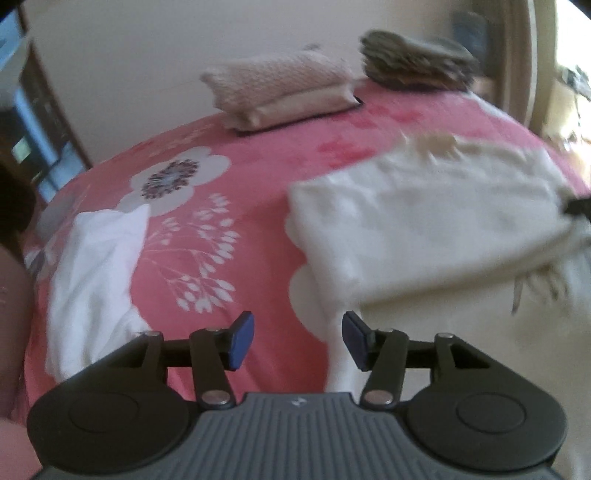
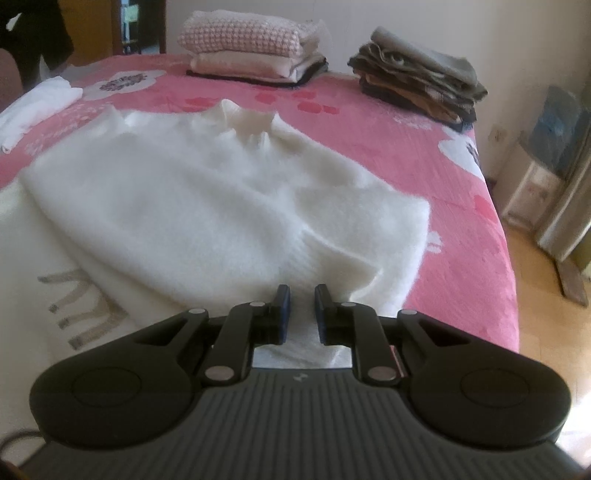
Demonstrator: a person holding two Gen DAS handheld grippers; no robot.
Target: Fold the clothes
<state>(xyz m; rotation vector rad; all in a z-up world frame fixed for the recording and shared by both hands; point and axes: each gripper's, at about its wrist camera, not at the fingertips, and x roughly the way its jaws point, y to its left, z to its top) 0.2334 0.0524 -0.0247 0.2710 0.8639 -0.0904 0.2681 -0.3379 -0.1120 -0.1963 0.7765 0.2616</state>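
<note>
Clothes stacks (image 2: 255, 51) (image 2: 417, 81) beyond sweater (image 2: 221, 206), white garment (image 2: 33, 103) aside.

Bed (image 2: 461, 206) under a pink floral cover fills most of both views. Plain pale walls (image 1: 147, 48) behind. Wood floor (image 2: 543, 280) at the right, sunlit. Small white cabinet (image 2: 532, 192) against the wall (contents unclear). Dark doorway (image 2: 142, 26) at far left.
</note>
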